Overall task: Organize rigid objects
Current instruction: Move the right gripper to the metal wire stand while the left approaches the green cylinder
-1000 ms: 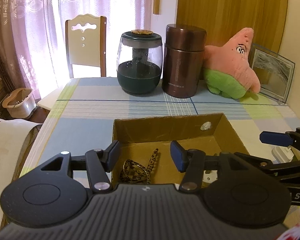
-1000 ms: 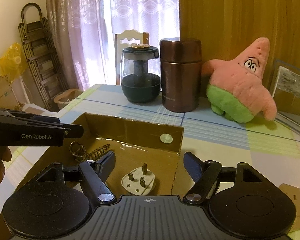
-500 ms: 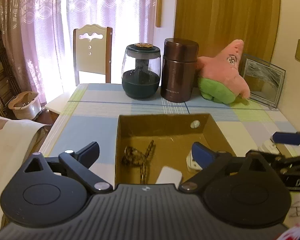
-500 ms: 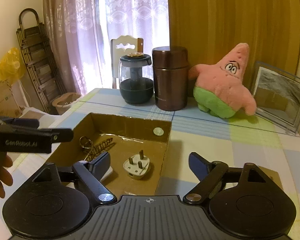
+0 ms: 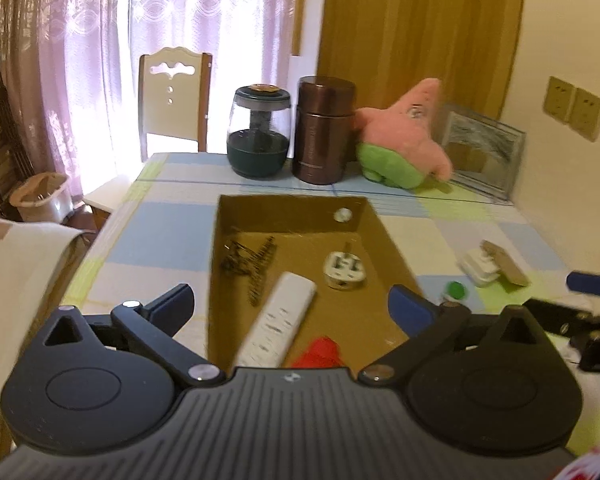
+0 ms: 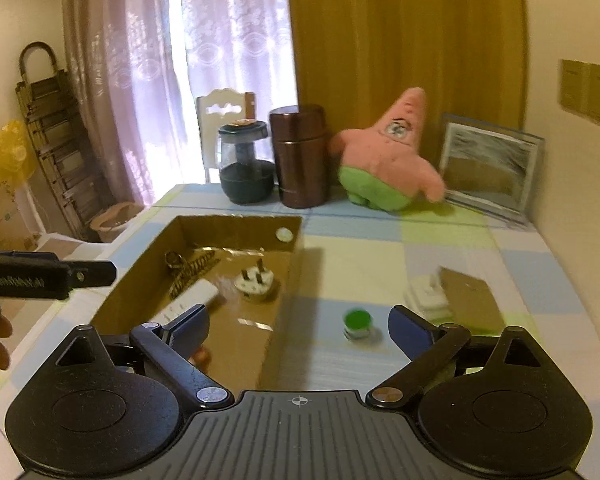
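An open cardboard box [image 5: 384,236] [image 6: 288,264] lies on the checked table. Inside it lie a white remote [image 5: 278,322] [image 6: 192,296], a white plug [image 5: 344,272] [image 6: 256,282], a patterned keychain [image 5: 250,260] [image 6: 188,264] and something red [image 5: 320,354] at the near end. My left gripper [image 5: 290,302] is open and empty above the box's near end. My right gripper [image 6: 298,320] is open and empty above the box's right wall. A small green-capped object [image 5: 456,290] [image 6: 358,322] and a white adapter [image 5: 478,266] [image 6: 426,296] lie on the table right of the box.
A glass jar [image 5: 260,132], a brown flask [image 5: 324,130], a pink star plush [image 5: 400,136] and a framed picture [image 5: 484,152] stand along the table's far edge. A brown card [image 6: 468,294] lies beside the adapter. A chair [image 5: 172,96] stands behind the table.
My left gripper opened and let go of the white remote, which now lies in the box. Both grippers have pulled back and up, so more of the table shows.
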Motion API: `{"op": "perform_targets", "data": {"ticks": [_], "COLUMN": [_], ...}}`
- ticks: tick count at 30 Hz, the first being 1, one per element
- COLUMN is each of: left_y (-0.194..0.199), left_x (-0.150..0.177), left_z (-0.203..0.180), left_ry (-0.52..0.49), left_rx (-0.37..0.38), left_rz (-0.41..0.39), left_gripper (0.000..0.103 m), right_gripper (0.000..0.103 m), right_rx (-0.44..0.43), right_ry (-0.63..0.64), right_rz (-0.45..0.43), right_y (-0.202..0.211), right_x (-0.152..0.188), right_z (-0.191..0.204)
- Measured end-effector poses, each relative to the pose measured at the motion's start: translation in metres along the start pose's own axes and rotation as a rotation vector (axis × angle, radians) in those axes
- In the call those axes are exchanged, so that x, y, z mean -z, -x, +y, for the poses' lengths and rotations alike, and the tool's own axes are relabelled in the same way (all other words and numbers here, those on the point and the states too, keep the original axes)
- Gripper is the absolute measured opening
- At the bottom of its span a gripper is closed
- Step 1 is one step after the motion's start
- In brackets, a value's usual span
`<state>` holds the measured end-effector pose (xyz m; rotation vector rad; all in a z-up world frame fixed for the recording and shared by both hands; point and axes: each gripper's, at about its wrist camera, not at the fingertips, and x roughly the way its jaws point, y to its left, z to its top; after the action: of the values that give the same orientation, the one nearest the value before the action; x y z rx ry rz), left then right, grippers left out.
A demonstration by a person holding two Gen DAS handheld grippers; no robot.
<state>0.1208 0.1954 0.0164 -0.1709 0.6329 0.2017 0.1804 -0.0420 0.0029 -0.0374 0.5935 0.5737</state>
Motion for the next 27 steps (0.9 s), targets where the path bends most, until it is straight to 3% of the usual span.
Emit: {"op": "perform_targets", "data": {"ticks": [11,27], "left_y": [0.051,0.079], "left_x": [0.031,0.07], "left_z": [-0.047,-0.093], "left_ry": [-0.016,-0.058], "left_rx": [0.064,0.131], "left_rz": [0.016,0.069], "left_gripper": [0.101,0.101], "right_gripper": [0.094,0.094], "right_rx": [0.114,0.231], "right_ry": [-0.066,-0.205], "right_rz": [-0.031,0.008], "right_y": [0.081,0.133], "right_x": [0.045,0.09], "right_z": [-0.019,-0.049]}}
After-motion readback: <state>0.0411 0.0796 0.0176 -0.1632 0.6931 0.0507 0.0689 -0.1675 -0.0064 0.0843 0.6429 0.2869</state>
